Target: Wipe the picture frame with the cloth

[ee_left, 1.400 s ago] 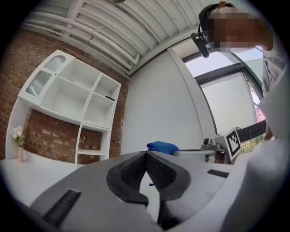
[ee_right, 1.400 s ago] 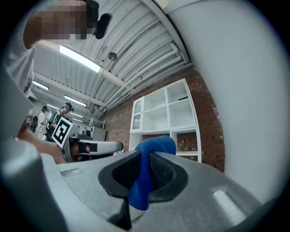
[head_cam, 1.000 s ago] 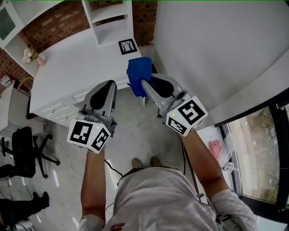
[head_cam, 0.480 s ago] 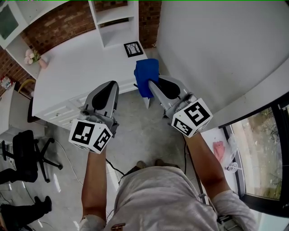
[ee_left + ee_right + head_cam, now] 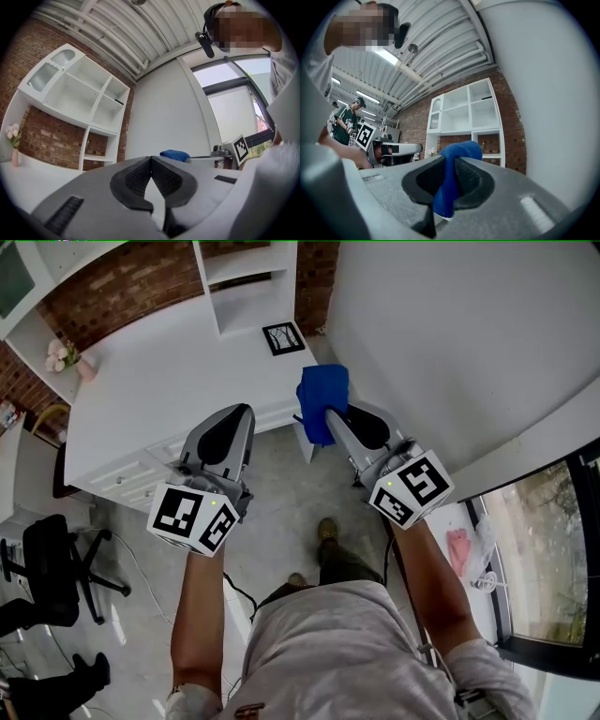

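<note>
The right tongs (image 5: 328,424) are clamped on the blue cloth (image 5: 323,395); the left tongs (image 5: 236,418) are pressed together, holding nothing. The picture frame (image 5: 283,337) lies on the white desk (image 5: 159,381), beyond the cloth.

1. A step has been taken: one shoe (image 5: 327,530) is now set ahead of the other shoe (image 5: 295,580), where the two were side by side.
2. The left gripper (image 5: 244,410) has been carried forward, so that its fingers (image 5: 136,179) are now seen at the front edge of the worktop (image 5: 169,381).
3. The right gripper (image 5: 330,416) has been carried forward too, and the picture frame (image 5: 283,337) is now seen farther to the left of the cloth (image 5: 323,390) pinched in its fingers (image 5: 429,180).
</note>
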Tool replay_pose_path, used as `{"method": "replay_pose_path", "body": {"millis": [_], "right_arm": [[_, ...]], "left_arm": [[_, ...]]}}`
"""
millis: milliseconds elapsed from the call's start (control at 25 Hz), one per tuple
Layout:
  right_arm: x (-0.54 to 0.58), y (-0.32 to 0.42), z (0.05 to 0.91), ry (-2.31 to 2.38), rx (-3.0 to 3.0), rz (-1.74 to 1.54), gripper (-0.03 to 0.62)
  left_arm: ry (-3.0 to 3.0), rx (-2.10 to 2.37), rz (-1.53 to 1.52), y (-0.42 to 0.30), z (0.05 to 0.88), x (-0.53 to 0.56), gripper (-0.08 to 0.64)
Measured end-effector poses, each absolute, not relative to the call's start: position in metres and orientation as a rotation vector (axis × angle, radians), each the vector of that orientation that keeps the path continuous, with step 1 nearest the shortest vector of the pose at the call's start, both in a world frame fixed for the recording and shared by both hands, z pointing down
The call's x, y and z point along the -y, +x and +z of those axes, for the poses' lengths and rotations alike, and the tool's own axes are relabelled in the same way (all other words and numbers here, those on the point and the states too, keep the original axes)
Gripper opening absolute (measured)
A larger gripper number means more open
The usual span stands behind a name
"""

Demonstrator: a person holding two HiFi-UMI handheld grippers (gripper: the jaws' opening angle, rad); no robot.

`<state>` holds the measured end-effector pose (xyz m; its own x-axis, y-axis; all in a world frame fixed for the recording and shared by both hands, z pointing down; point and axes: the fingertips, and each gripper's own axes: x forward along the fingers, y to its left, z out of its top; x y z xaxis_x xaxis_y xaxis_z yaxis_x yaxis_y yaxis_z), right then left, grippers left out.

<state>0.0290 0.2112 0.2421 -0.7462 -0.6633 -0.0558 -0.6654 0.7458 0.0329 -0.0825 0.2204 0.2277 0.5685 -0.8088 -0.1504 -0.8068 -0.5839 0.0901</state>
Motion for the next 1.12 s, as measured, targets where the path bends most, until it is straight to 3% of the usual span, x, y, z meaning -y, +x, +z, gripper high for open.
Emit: {"method": "replay_pose_path", "body": {"millis": [480, 1120], "right_arm": [[-0.135, 0.03, 0.256, -1.06, -2.906, 0.077, 0.044], [0.058, 0.071, 0.289, -0.964, -2.991, 0.128, 0.044]], "left_arm": [[2.747, 1.483, -0.259, -0.089, 0.245, -0.15, 0.0], [2.636, 1.593, -0.167, -0.054, 0.287, 0.04, 0.0]]}}
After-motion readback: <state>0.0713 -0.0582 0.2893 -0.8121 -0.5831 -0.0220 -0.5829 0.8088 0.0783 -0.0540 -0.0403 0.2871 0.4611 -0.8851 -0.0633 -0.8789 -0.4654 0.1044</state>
